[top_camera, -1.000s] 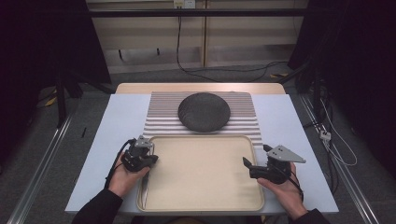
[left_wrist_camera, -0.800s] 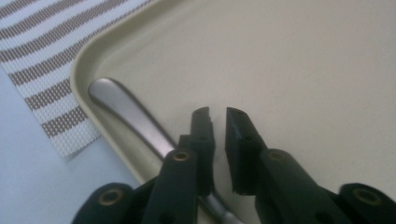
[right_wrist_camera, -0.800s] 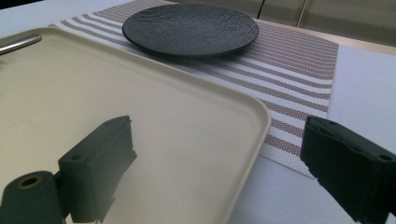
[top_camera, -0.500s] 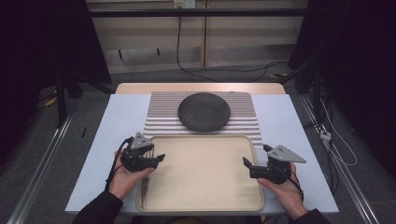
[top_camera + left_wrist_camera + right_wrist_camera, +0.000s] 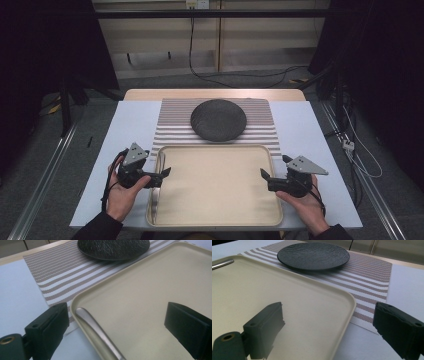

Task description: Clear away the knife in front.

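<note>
A beige tray lies at the table's front middle. A silver utensil handle rests inside it along its left rim. My left gripper is open at the tray's left edge. In the left gripper view its jaws straddle the tray's rim and the utensil handle, touching neither; left gripper. My right gripper is open at the tray's right edge. In the right gripper view its jaws stand either side of the tray's rim, empty; right gripper.
A dark textured plate sits on a striped placemat just behind the tray. The white table top extends on both sides. A wooden strip runs along the far edge. Cables lie on the floor beyond.
My left gripper has shifted a little toward the person and turned its jaws over the tray's left rim. The right gripper has stayed in place.
</note>
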`<action>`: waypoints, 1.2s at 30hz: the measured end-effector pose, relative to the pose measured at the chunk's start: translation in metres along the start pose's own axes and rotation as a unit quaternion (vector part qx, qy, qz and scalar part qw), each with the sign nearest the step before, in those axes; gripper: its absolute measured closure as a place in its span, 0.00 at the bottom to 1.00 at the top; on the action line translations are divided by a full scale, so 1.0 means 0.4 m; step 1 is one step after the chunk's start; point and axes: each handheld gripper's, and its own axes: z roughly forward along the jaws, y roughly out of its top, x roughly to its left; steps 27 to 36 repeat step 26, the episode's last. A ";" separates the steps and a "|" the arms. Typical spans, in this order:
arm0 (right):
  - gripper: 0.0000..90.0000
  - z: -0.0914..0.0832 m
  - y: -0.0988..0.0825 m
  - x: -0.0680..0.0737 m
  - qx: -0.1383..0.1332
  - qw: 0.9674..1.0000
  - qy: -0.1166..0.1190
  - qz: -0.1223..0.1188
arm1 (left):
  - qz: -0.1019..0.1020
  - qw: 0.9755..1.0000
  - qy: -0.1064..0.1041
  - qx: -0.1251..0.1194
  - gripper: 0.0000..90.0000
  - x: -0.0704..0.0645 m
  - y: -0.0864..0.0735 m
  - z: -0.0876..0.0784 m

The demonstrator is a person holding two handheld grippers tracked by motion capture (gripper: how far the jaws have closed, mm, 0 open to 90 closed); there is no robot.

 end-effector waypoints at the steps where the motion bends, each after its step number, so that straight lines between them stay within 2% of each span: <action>1: 0.10 0.000 0.000 0.000 0.000 1.000 0.000 0.000 | -0.006 1.000 0.003 0.000 0.06 0.003 -0.004 -0.005; 3: 0.10 0.000 -0.001 0.000 0.000 1.000 -0.001 0.000 | -0.020 1.000 0.013 -0.003 0.06 0.008 -0.014 -0.013; 7: 0.10 -0.002 -0.002 -0.002 0.000 1.000 -0.003 0.001 | -0.033 0.999 0.024 -0.014 0.07 0.021 -0.044 -0.027; 9: 0.10 -0.004 -0.003 -0.003 0.000 1.000 -0.004 0.002 | -0.045 0.999 0.020 -0.014 0.07 0.028 -0.058 -0.029; 16: 0.10 -0.008 -0.005 -0.004 0.000 1.000 -0.007 0.005 | -0.047 0.998 0.030 -0.012 0.07 0.035 -0.081 -0.047; 19: 0.10 -0.011 -0.006 -0.005 0.000 1.000 -0.009 0.005 | -0.064 0.997 0.045 -0.026 0.07 0.050 -0.087 -0.059; 22: 0.10 -0.011 -0.007 -0.006 0.001 1.000 -0.011 0.006 | -0.082 0.995 0.043 -0.031 0.07 0.061 -0.095 -0.057; 26: 0.10 -0.009 -0.005 -0.006 0.002 1.000 -0.011 0.007 | -0.076 0.996 0.042 -0.018 0.07 0.062 -0.100 -0.049; 36: 0.10 -0.009 -0.005 -0.006 0.002 1.000 -0.011 0.007 | -0.076 0.996 0.042 -0.018 0.07 0.062 -0.100 -0.049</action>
